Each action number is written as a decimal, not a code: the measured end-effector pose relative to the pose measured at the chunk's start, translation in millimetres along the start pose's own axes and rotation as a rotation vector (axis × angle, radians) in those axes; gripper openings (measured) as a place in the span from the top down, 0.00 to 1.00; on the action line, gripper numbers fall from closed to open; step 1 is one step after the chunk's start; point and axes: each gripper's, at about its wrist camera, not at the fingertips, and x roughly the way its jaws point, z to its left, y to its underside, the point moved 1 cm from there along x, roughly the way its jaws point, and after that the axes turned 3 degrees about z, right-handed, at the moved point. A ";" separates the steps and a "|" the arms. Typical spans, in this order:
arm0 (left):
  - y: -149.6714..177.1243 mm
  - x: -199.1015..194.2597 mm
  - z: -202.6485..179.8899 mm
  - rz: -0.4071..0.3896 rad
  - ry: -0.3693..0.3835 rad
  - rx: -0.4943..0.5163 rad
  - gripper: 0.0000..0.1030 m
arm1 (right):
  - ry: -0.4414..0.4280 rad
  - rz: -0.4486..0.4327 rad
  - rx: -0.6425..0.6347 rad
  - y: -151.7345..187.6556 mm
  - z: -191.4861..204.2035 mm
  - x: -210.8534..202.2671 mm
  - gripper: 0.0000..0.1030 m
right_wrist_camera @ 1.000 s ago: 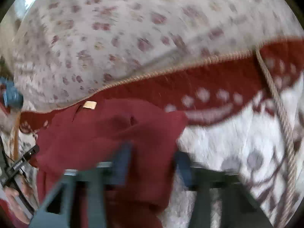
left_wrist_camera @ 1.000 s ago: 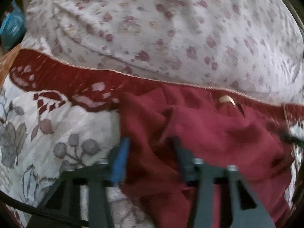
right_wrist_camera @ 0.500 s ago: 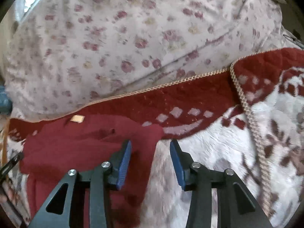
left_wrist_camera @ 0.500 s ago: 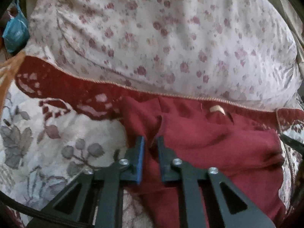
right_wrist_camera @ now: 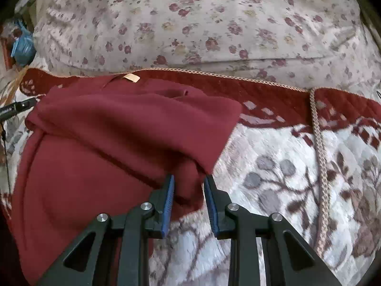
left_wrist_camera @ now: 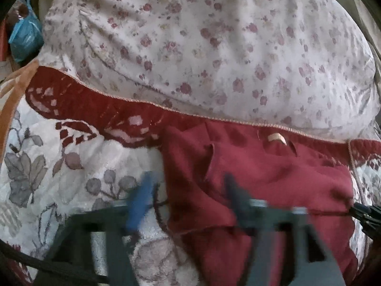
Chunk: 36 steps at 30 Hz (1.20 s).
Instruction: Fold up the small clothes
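Now the maroon garment (right_wrist_camera: 114, 143) lies half-folded on the bed's quilt (right_wrist_camera: 273, 190), just below the floral pillow (right_wrist_camera: 202, 23). The right hand-held gripper (right_wrist_camera: 189, 186) is closing, a fabric edge between its blue pads (right_wrist_camera: 169, 197) but apparently not yet pinched. The left hand-held gripper (left_wrist_camera: 188, 190) is opening over the garment's left edge, which lies between its blurred, wide-apart jaws, unheld. I judge a side fold is in hand; next, the right must clamp that edge and carry it across.
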 end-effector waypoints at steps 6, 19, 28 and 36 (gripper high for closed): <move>1.7 17.7 -7.9 0.036 -0.023 0.022 0.30 | -0.039 -0.097 0.108 -26.6 -3.7 -14.4 0.59; 14.2 21.3 1.7 0.109 -0.008 0.005 0.23 | -0.034 -0.020 0.164 -20.1 -17.1 -14.2 0.44; 55.8 -43.6 18.4 0.108 0.087 -0.041 0.23 | -0.141 -0.051 0.158 54.1 -8.7 -72.5 0.29; 123.7 -67.0 16.1 0.181 0.109 -0.045 0.23 | -0.242 -0.050 0.183 90.1 -0.8 -74.4 0.28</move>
